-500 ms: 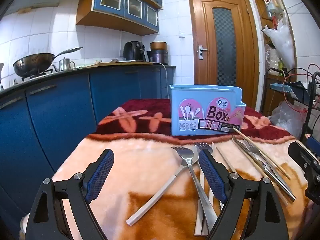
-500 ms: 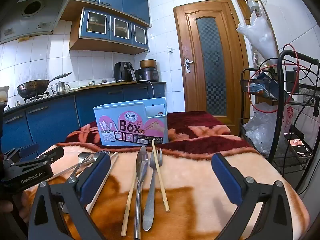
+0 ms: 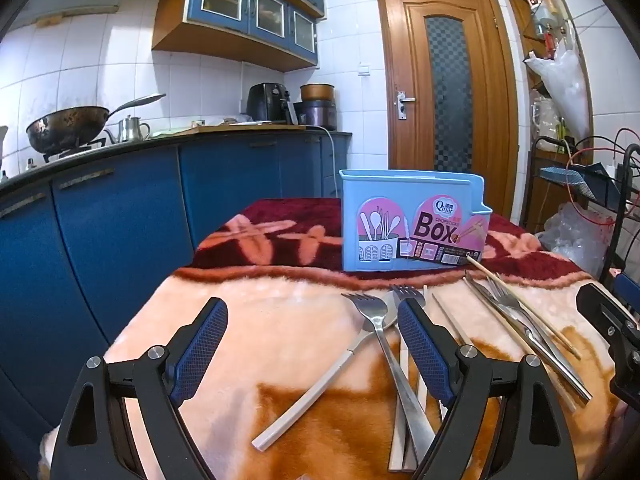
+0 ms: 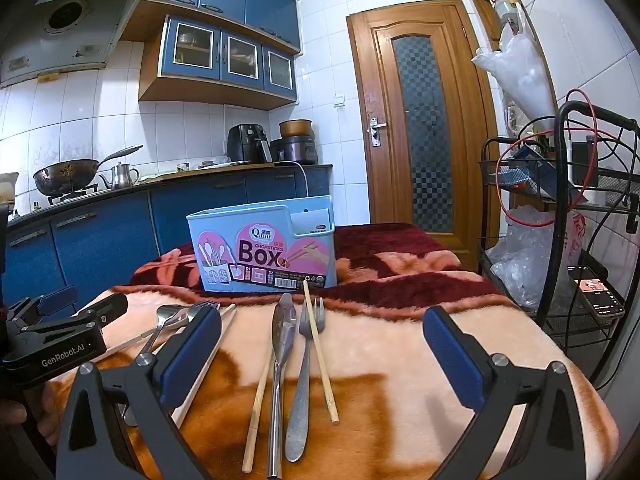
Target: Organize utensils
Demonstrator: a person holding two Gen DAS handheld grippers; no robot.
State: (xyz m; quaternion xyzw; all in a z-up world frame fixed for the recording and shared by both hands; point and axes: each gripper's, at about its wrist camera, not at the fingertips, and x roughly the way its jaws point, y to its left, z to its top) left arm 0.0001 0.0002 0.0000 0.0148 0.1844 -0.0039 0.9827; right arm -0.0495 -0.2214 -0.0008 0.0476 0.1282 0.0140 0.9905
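Steel forks [image 4: 305, 376], wooden chopsticks [image 4: 320, 354] before blue box [image 4: 264, 248]

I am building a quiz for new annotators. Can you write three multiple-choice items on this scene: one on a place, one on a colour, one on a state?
1. Where does the light blue plastic chopsticks box stand?
A. behind the cutlery on the blanket
B. on the kitchen counter
C. on the wire rack

2. What colour are the pads of the right tongs?
A. red
B. blue
C. white

3. How are the left tongs?
A. shut on a fork
B. shut on a chopstick
C. open, holding nothing

Answers: 1 A, it sits on the fleece blanket beyond the cutlery. 2 B, both pads show blue. 3 C, the jaws stand wide apart with nothing gripped.
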